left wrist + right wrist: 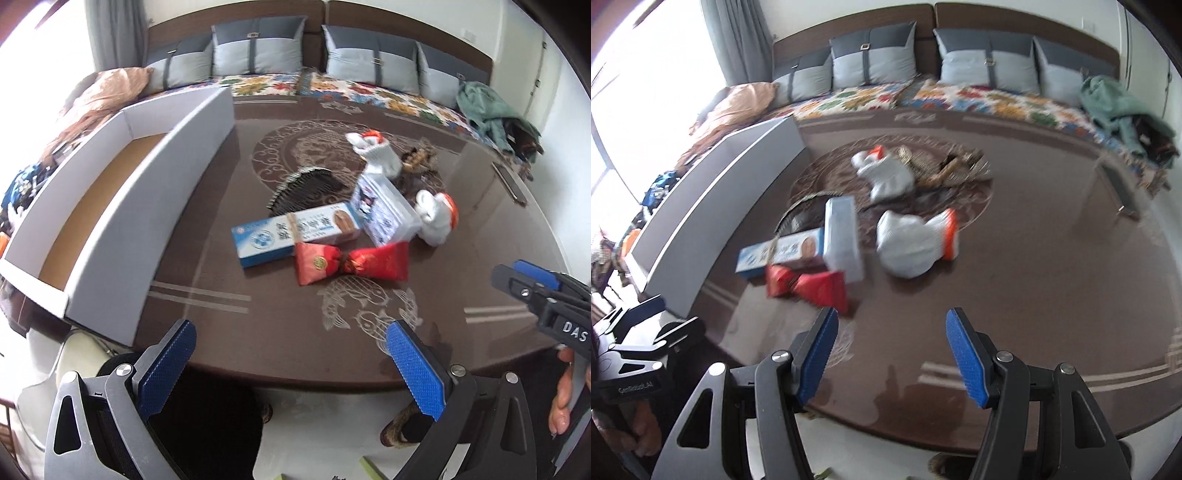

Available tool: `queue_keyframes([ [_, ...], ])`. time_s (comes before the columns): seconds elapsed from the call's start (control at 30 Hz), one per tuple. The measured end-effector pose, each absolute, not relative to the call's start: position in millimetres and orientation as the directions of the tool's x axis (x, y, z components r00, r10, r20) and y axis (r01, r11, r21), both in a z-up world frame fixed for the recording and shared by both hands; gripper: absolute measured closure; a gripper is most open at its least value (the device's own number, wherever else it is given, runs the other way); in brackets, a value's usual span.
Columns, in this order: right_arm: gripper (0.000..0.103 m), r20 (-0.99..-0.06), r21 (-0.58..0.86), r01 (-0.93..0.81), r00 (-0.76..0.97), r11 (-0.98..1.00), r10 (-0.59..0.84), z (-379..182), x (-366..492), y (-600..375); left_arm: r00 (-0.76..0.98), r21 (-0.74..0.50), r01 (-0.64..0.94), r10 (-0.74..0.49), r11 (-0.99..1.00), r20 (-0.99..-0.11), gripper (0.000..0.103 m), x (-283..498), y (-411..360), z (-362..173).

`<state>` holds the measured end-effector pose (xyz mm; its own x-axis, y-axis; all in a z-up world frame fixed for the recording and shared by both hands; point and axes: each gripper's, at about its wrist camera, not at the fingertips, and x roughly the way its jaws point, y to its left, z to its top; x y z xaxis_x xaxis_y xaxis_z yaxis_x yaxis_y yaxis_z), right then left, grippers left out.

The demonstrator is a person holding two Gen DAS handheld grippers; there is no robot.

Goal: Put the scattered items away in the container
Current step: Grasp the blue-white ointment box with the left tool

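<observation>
In the left wrist view, the left gripper (291, 362) sits at the bottom of the frame with its blue-padded fingers (415, 369) wide apart and nothing between them, hanging over the near edge of the brown patterned bench (258, 332). The white cardboard container (147, 206) stands at the left of the frame, its brown floor bare.

The scattered items lie in a cluster at the centre of the bench, well apart from both grippers. A long blue-and-white box (295, 232) lies flat, with a red fabric pouch (351, 262) touching its near side. Behind the box is a dark comb (306, 184), and just right of the box a clear plastic case (384, 210). One white glove with an orange cuff (437, 218) lies right of the case; a second white glove (376, 151) lies farther up, beside a brown tangled object (419, 158) too blurred to identify.

In the right wrist view, the right gripper (892, 350) occupies the lower centre, its fingers (966, 358) likewise spread and empty, above the bench short of the red pouch.
</observation>
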<state>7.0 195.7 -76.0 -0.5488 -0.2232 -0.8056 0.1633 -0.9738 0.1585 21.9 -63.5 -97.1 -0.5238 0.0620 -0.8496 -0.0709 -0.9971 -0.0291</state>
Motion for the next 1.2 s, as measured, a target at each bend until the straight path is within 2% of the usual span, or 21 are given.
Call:
queue_keyframes([
  [0.27, 0.041, -0.732, 0.209, 0.220, -0.610, -0.953, -0.301, -99, 29, 216, -0.473, -0.072, -0.209, 0.165, -0.975, -0.865, 0.000, 26, -44, -105],
  [0.4, 0.041, -0.695, 0.259, 0.237, -0.628, -0.936, -0.351, -113, 39, 230, -0.405, -0.013, -0.327, 0.153, -0.945, -0.901, 0.000, 16, -32, -111],
  [0.5, 0.041, -0.693, 0.273, 0.221, -0.630, -0.936, -0.351, -122, 42, 236, -0.418, 0.059, -0.390, 0.120, -0.919, -0.900, 0.000, 5, -32, -102],
  [0.97, 0.041, -0.651, 0.288, 0.258, -0.654, -0.922, -0.386, -109, 41, 233, -0.191, -0.186, -0.549, 0.339, -0.815, -0.921, 0.000, -69, -58, -105],
  [1.2, 0.041, -0.661, 0.289, 0.255, -0.644, -0.923, -0.385, -111, 41, 230, -0.208, -0.080, -0.610, 0.257, -0.788, -0.944, 0.001, -105, -61, -108],
])
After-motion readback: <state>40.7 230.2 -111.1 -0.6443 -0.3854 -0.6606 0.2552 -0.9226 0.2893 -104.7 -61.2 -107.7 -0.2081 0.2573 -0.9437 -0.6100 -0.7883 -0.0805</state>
